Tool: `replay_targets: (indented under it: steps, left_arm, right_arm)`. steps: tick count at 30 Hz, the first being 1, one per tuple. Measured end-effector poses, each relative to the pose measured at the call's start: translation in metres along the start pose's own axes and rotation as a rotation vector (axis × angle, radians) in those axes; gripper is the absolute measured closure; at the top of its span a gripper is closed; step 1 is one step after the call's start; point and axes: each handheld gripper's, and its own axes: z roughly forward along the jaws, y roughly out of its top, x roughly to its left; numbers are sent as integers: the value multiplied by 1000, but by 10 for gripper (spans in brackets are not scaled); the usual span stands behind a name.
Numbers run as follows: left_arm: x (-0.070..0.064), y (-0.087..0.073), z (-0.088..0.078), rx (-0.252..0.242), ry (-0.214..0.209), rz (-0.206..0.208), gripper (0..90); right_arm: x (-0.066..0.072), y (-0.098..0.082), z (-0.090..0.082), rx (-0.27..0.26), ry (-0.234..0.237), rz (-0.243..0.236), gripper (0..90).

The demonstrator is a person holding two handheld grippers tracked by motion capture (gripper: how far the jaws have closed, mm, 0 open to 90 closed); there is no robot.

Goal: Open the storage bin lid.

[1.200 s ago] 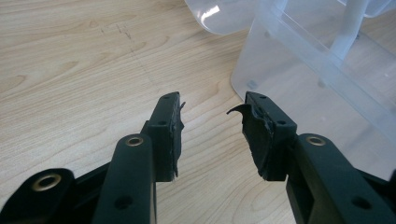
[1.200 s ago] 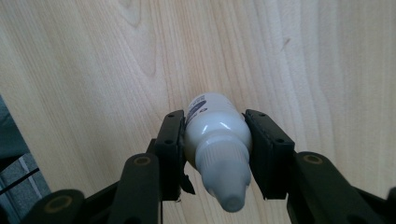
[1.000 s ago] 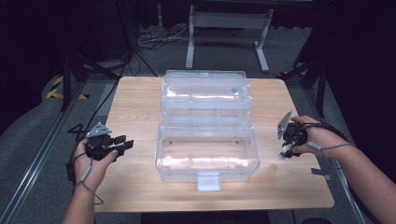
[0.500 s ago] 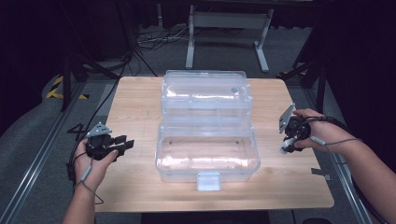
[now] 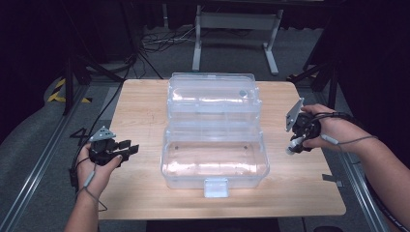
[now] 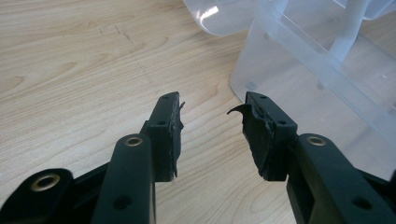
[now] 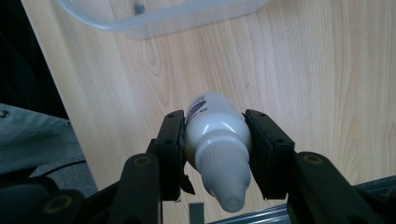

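open box [image 5: 212, 145] mid-table – bare wood [image 5: 145, 188] either side

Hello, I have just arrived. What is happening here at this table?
A person works at a wooden table with a gripper in each hand. The right gripper holds a small white bottle between its fingers, above the table's right side. The left gripper is open and holds nothing, near the clear plastic box, which stands open in the middle.

white bottle [image 7: 215, 135] label print too small to read, no other txt
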Motion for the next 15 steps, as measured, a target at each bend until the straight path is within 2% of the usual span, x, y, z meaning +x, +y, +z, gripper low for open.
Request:
replay_targets:
  steps: [6,12,15]
  left_arm:
    - [0,0,0,-1,1,2,577]
    - [0,1,0,-3,1,1,577]
    - [0,1,0,-3,-1,4,577]
  right_arm:
    - [4,10,-9,2,-2,1,601]
    - [9,21,-18,-13,11,-15,601]
    - [12,26,-23,-14,2,-27,601]
